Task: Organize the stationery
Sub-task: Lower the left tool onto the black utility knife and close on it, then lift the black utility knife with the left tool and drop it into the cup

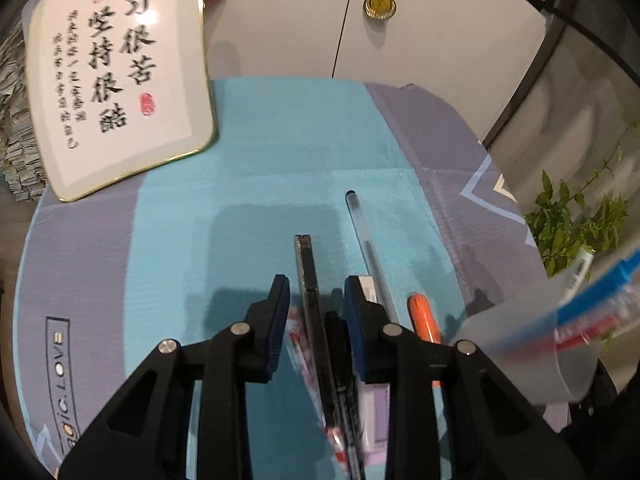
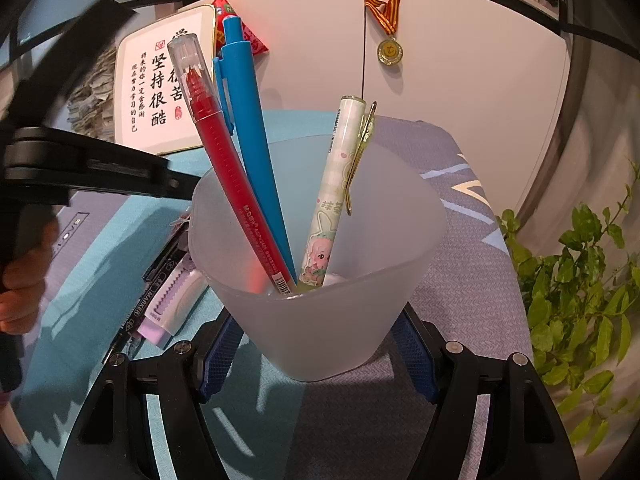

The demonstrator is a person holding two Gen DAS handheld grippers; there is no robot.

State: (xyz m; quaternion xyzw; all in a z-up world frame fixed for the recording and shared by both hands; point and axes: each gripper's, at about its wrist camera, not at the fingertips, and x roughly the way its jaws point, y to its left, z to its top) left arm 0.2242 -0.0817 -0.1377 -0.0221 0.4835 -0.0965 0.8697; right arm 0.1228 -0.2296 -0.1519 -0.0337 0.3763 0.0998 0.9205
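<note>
My right gripper (image 2: pixel 316 344) is shut on a frosted plastic pen cup (image 2: pixel 320 320), tilted and held above the table. In it stand a red marker (image 2: pixel 228 160), a blue pen (image 2: pixel 252 136) and a pale green cartoon pen (image 2: pixel 336 184). My left gripper (image 1: pixel 318 300) is open, its jaws straddling a black utility knife (image 1: pixel 310 280) lying on the blue cloth. Beside it lie a red-patterned pen (image 1: pixel 304 344), a black marker (image 1: pixel 340 352), a clear pen (image 1: pixel 366 240), an orange marker (image 1: pixel 424 316) and a white-purple eraser (image 2: pixel 172 304). The cup shows blurred in the left wrist view (image 1: pixel 532 340).
A framed calligraphy plaque (image 1: pixel 116 76) leans at the table's back left. A medal (image 1: pixel 380 2) hangs on the white cabinet behind. A green plant (image 2: pixel 580 280) stands off the table's right edge. The cloth (image 1: pixel 280 152) is blue and purple.
</note>
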